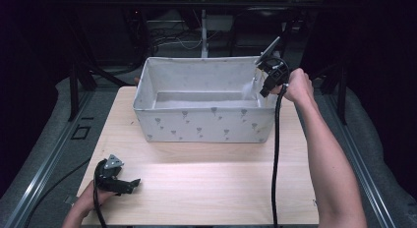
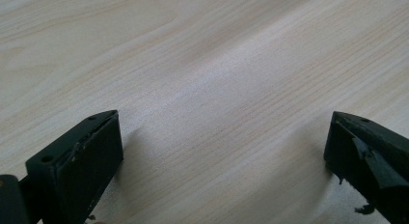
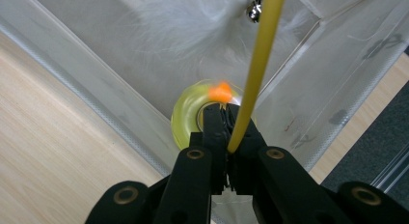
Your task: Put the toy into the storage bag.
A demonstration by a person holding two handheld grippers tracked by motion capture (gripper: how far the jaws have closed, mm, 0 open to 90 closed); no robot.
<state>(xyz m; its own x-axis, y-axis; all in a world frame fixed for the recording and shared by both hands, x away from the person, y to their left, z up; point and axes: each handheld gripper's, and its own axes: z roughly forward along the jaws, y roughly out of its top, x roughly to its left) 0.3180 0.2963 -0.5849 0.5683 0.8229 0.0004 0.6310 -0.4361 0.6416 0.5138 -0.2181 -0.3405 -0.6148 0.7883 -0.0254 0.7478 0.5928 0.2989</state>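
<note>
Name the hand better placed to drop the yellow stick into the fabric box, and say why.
Right. Its tongs are shut on the yellow stick above the corner of the fabric box, over a roll of tape. The left tongs stand open on the bare table, apart from the box.

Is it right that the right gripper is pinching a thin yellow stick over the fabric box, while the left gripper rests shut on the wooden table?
Not quite: the left gripper rests on the wooden table with its jaws wide open, as the left gripper view shows. The right gripper does pinch the yellow stick over the fabric box.
</note>
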